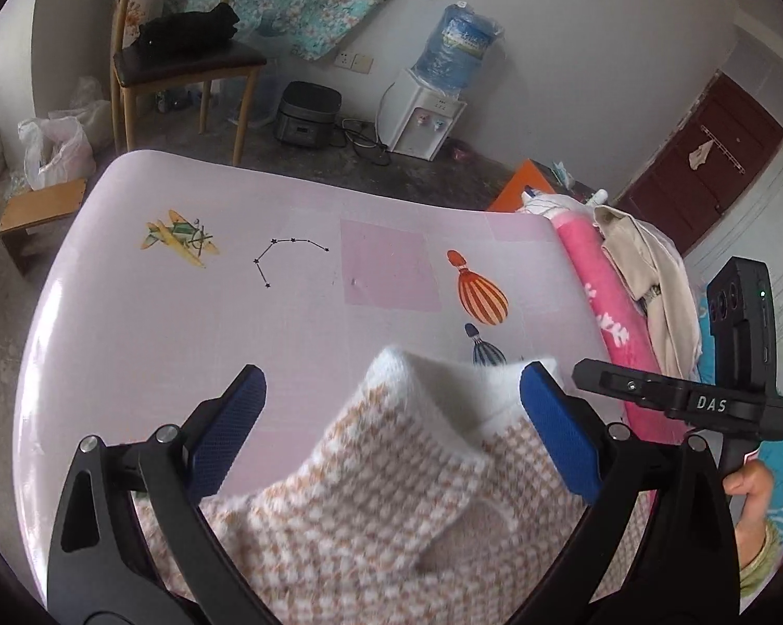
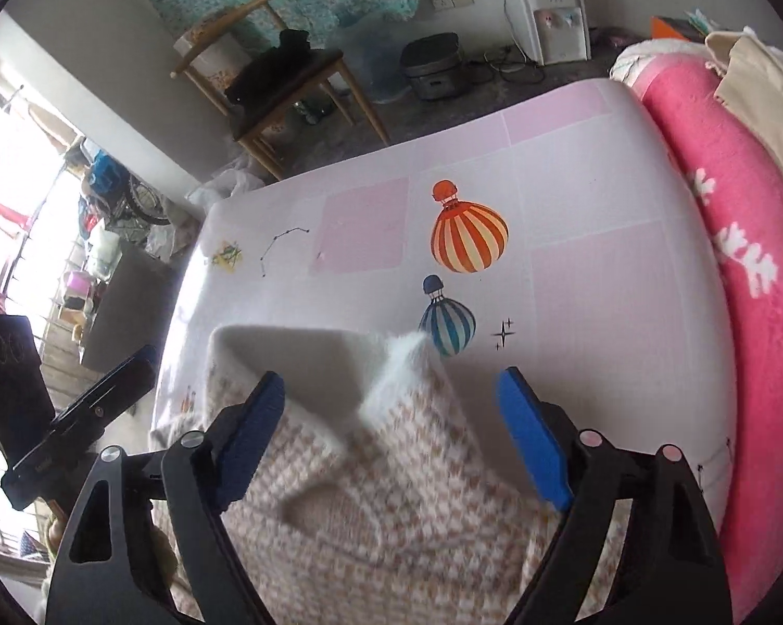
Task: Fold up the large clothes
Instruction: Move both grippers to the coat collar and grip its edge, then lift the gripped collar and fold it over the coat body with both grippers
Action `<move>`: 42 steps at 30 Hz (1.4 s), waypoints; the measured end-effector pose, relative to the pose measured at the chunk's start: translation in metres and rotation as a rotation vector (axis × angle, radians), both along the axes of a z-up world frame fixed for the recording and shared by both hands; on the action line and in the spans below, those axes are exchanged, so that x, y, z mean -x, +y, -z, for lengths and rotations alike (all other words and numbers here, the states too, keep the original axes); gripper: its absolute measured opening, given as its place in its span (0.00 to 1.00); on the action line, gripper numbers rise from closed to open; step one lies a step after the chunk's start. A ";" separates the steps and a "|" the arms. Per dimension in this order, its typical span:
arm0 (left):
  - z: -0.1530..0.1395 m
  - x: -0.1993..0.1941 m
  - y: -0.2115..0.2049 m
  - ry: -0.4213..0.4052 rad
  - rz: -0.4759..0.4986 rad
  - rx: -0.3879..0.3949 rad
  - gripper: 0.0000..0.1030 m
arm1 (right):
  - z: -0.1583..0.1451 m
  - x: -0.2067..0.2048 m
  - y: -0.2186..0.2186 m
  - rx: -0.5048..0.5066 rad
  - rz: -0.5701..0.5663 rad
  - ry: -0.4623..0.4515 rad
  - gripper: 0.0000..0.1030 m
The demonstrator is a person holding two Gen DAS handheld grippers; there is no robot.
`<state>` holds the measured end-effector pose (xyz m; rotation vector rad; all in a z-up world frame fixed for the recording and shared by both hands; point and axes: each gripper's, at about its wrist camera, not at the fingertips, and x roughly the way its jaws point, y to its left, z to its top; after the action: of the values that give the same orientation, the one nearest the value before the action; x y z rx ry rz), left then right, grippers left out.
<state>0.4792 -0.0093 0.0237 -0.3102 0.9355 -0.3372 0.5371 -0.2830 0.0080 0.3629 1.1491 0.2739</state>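
A fluffy white garment with a beige houndstooth pattern (image 1: 386, 489) lies bunched on the pink sheet (image 1: 183, 323), its white edge raised in peaks. My left gripper (image 1: 391, 406) is open, its blue pads on either side of the garment's raised edge, not closed on it. In the right wrist view the same garment (image 2: 391, 510) lies between the pads of my right gripper (image 2: 391, 416), which is open too. The right gripper's body (image 1: 704, 401) shows at the right of the left wrist view; the left gripper's body (image 2: 74, 416) shows at the left of the right wrist view.
A rolled pink blanket (image 2: 745, 271) and a beige garment (image 1: 652, 286) lie along the sheet's right side. Beyond the far edge stand a wooden chair (image 1: 183, 62), a rice cooker (image 1: 308, 114) and a water dispenser (image 1: 428, 109). A small stool (image 1: 37, 208) stands at the left.
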 end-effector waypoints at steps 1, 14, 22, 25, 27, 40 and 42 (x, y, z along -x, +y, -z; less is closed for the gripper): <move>0.007 -0.008 -0.004 0.020 -0.004 0.001 0.81 | 0.009 -0.007 0.000 0.000 0.009 0.020 0.66; -0.017 0.060 -0.019 -0.040 0.218 -0.077 0.15 | -0.028 0.091 0.023 0.022 -0.246 -0.081 0.14; 0.003 0.176 -0.020 -0.069 0.414 -0.279 0.12 | -0.055 0.160 0.027 0.090 -0.414 -0.102 0.37; 0.017 0.182 -0.015 -0.040 0.394 -0.271 0.12 | -0.082 0.145 0.027 -0.010 -0.369 -0.183 0.39; 0.020 0.182 -0.012 -0.039 0.376 -0.252 0.12 | -0.075 0.130 0.044 -0.058 -0.368 -0.158 0.39; -0.014 0.185 0.036 -0.070 0.279 -0.075 0.16 | 0.030 0.155 0.080 -0.044 -0.335 0.005 0.34; -0.010 0.163 0.027 -0.056 0.261 -0.040 0.16 | 0.030 0.159 0.080 -0.044 -0.321 -0.004 0.34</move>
<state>0.3162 0.0173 0.0335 -0.1409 0.9282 -0.5631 0.3783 -0.2034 -0.0225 0.2141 1.1974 0.5812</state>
